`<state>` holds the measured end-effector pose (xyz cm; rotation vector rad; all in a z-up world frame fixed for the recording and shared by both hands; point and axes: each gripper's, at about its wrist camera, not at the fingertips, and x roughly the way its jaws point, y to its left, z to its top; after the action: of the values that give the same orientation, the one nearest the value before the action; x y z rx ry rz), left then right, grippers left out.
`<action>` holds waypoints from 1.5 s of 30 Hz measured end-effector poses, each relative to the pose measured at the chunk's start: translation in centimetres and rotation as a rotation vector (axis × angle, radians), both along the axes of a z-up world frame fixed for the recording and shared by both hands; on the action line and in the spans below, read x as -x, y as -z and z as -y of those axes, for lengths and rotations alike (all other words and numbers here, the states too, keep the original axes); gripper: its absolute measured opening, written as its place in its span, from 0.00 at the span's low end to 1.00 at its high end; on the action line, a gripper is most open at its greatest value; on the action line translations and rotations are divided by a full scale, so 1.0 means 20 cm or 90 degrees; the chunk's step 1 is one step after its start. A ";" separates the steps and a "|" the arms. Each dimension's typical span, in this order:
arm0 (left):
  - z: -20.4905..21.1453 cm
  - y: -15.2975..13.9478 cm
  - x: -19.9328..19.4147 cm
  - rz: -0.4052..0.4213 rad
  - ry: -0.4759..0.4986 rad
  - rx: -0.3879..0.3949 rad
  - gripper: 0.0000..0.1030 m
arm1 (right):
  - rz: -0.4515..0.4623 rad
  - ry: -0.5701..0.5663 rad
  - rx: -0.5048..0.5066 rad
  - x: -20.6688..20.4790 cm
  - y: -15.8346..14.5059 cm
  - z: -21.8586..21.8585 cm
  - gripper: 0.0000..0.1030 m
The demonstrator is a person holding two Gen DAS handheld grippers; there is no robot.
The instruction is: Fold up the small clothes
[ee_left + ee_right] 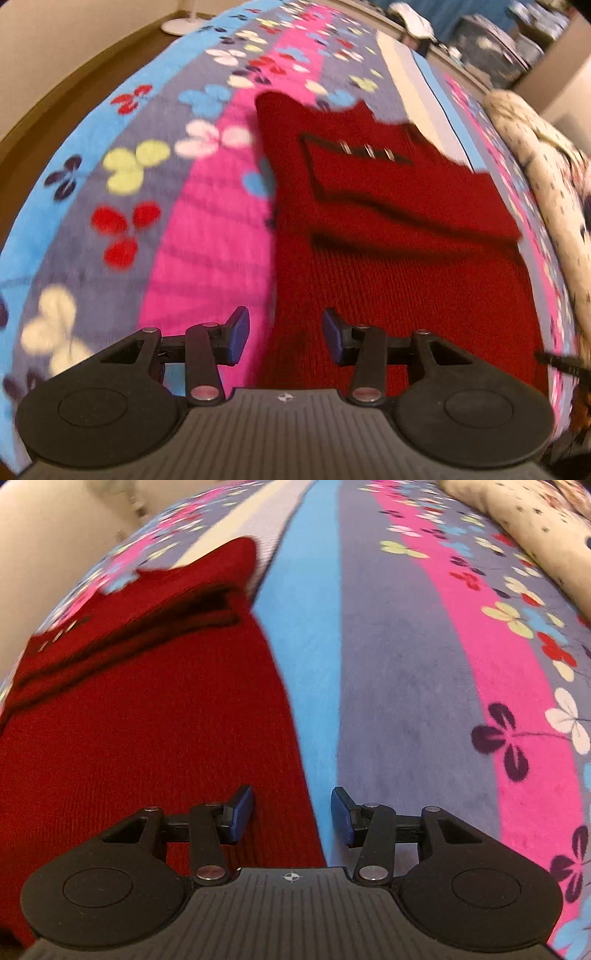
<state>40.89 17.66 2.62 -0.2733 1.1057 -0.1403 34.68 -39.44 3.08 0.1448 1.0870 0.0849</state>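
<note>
Filling the bottom of the left wrist view, the left gripper (286, 334) shows its black housing and two blue-padded fingers, jaws apart with nothing between them. Its left finger sits over a pink stripe, its right finger over red knit. Just beyond the fingertips, a red knitted garment (388, 229) lies flat on a striped fleece blanket (122, 221), taking up the centre and lower right of the frame. Its nearer part is plain ribbed knit; farther up the frame a folded layer crosses it, with three small pale marks, blurred, near the upper centre. The blanket's pink, grey-purple and blue stripes carry clover shapes in red, yellow, white and dark purple. Along the right edge lies a cream dotted fabric (532, 155). At the upper left a white round base (181, 25) stands on a brown floor.

In the right wrist view, the right gripper (292, 814) fills the bottom of the frame, jaws apart and holding nothing. Its left finger is over the red knitted garment (147, 738), which covers the left half of the frame; its right finger is over the blanket (399, 672). The garment's right edge runs along a blue stripe. The cream dotted fabric (524, 520) sits in the upper right corner
</note>
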 end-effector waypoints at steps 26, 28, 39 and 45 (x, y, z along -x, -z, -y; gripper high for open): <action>0.04 0.13 0.71 -0.060 -0.016 0.040 0.43 | -0.021 -0.135 -0.065 0.40 -0.03 0.17 0.16; 0.06 0.13 0.71 -0.051 -0.009 0.036 0.23 | -0.018 -0.129 -0.079 0.40 -0.04 0.19 0.14; 0.10 0.10 0.81 -0.021 0.000 -0.012 0.21 | -0.024 -0.140 -0.050 0.45 -0.01 0.17 0.29; 0.09 0.11 0.86 -0.029 -0.015 0.002 0.21 | -0.010 -0.117 -0.030 0.46 -0.03 0.19 0.29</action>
<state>23.61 15.94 0.47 -0.2930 1.1480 -0.1156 25.49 -43.24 3.72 0.0878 1.1121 0.2748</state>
